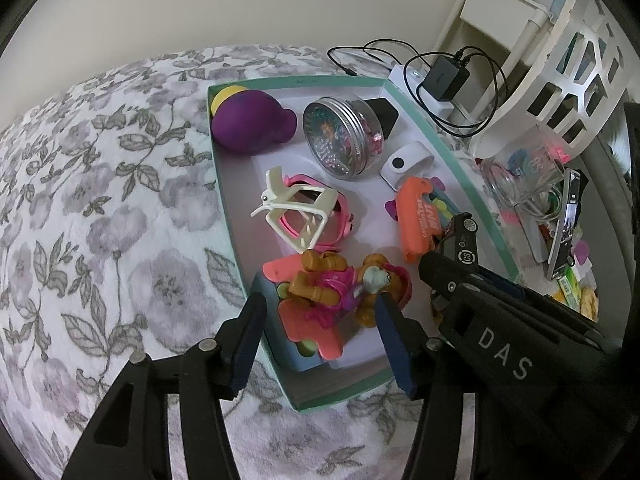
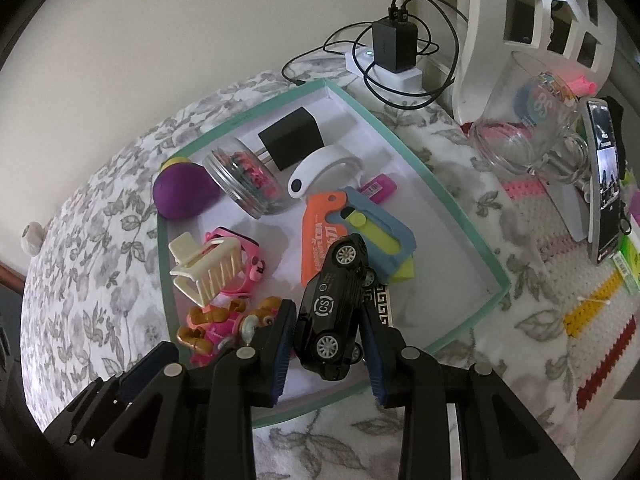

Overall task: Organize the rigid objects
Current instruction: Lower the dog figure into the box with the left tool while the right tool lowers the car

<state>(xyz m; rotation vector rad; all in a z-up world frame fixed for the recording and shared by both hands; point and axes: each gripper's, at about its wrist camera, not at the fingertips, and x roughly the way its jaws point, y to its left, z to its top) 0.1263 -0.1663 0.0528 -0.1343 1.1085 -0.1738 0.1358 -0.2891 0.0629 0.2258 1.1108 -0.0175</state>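
Clamped nose-up, black toy car (image 2: 334, 304) stands steeply tilted.

Left tool (image 1: 320, 332) angled steeply down, jaws apart and empty; right tool (image 2: 326, 344) likewise angled, clamped.

A: Box (image 1: 224, 184): looks like card, matt, teal rim, white inside. Under it, bedspread (image 1: 100, 200): soft printed cloth, fuzzy.

B: Toy car (image 2: 332, 304): glossy black, hard shell, shiny silver wheels. Jar (image 1: 340, 136): clear wall, bright metal lid rim.

A: Hair clip (image 1: 292, 212): smooth cream plastic. Purple toy (image 1: 248, 124): matt, rubbery.

B: Mug (image 2: 520, 128): clear glass, glossy. Basket (image 2: 532, 12): white plastic, smooth.
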